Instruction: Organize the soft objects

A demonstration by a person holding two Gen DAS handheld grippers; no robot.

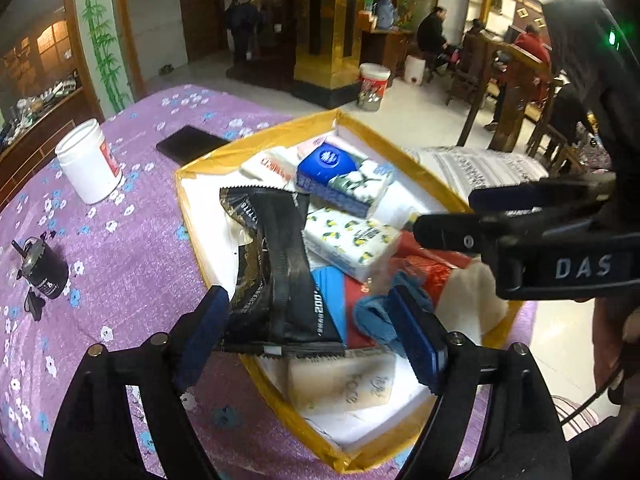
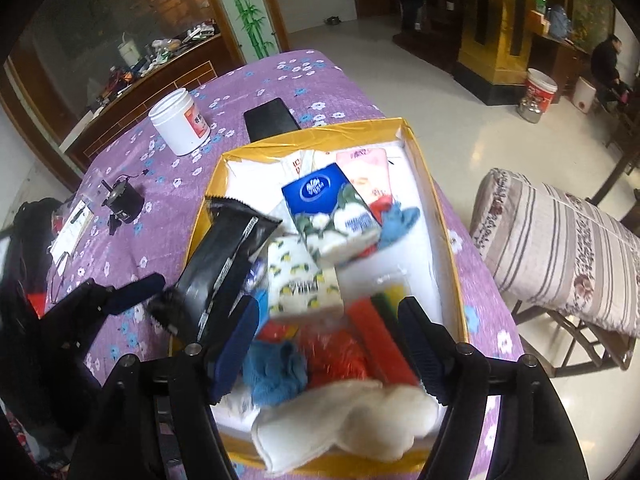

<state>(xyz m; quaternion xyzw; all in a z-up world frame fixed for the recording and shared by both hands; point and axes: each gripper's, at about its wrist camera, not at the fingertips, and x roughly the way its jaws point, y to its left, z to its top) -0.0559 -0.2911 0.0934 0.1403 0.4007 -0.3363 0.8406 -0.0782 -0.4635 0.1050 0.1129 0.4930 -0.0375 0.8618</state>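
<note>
A yellow-rimmed box [image 1: 188, 208] on the purple flowered table holds soft goods: a long black packet [image 1: 276, 264], a blue-and-white tissue pack [image 1: 340, 178], a lemon-print tissue pack [image 1: 352, 240], a blue cloth [image 1: 376, 316], a red bag [image 1: 432, 268] and a white plush cloth [image 1: 480, 292]. My left gripper [image 1: 312, 336] stands wide open over the black packet's near end, its pads not pressing on it. My right gripper [image 2: 328, 344] is open above the blue cloth [image 2: 276, 372], red bag [image 2: 336, 356] and white plush cloth [image 2: 344, 416], holding nothing. The right gripper [image 1: 444, 214] also shows over the box's right side.
On the tablecloth left of the box stand a white jar [image 1: 90, 160], a black phone [image 1: 188, 144] and a small black motor [image 1: 46, 272]. A chair with a striped cushion [image 2: 560, 248] stands right of the table. People sit and stand far behind.
</note>
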